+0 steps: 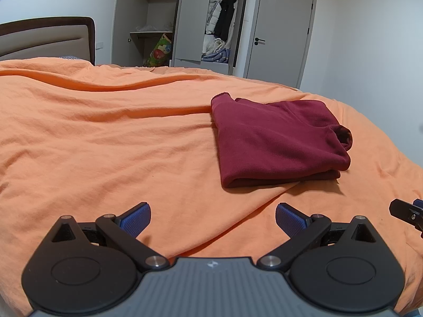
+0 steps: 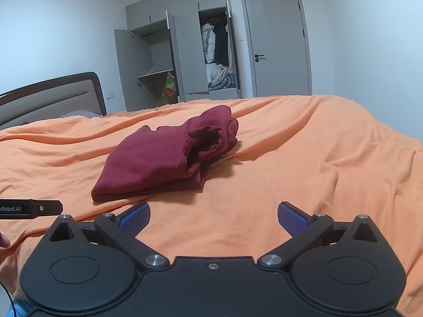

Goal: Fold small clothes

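Observation:
A dark red garment (image 1: 277, 140) lies folded in a compact stack on the orange bed cover (image 1: 105, 137). In the right wrist view the red garment (image 2: 158, 158) shows its collar opening toward the right. My left gripper (image 1: 212, 220) is open and empty, held above the cover, short of the garment and to its left. My right gripper (image 2: 214, 220) is open and empty, short of the garment and to its right. The right gripper's side shows at the left wrist view's right edge (image 1: 407, 212); the left gripper's side shows at the right wrist view's left edge (image 2: 31, 208).
A padded headboard (image 1: 45, 39) stands at the far left of the bed. Behind the bed a grey wardrobe (image 1: 185, 21) has open doors with clothes inside. A closed grey door (image 1: 280, 34) is to its right. The bed edge curves away on the right.

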Tool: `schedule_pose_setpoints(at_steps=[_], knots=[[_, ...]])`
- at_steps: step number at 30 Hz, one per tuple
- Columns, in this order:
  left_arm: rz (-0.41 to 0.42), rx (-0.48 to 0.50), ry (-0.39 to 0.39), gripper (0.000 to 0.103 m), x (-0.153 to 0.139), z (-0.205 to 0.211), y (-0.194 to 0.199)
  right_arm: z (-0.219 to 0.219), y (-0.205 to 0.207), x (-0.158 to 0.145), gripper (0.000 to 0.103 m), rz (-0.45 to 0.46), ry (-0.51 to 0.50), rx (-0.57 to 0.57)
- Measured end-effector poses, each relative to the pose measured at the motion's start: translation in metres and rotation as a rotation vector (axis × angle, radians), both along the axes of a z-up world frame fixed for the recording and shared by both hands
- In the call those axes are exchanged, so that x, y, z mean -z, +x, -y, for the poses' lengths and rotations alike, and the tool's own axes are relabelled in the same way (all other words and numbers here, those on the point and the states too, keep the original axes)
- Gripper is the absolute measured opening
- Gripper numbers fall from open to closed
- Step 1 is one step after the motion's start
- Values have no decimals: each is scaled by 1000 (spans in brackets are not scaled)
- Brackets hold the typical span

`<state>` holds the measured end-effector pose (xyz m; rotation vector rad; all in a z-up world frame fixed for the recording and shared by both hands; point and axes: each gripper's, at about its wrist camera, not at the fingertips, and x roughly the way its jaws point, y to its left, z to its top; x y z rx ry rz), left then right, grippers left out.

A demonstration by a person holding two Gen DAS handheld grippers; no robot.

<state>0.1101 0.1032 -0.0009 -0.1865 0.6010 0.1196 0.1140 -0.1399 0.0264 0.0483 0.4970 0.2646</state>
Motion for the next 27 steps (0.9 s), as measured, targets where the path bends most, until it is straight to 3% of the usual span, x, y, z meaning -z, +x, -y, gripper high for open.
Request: schedule_pose_setpoints(at_steps=[10,27], knots=[[-30,-5,46,103,3,4,5,-1,4,6,102,-16,-3,3],[-40,-18,6,103,3,-2,11,-1,9,9,102,-35,-4,13]])
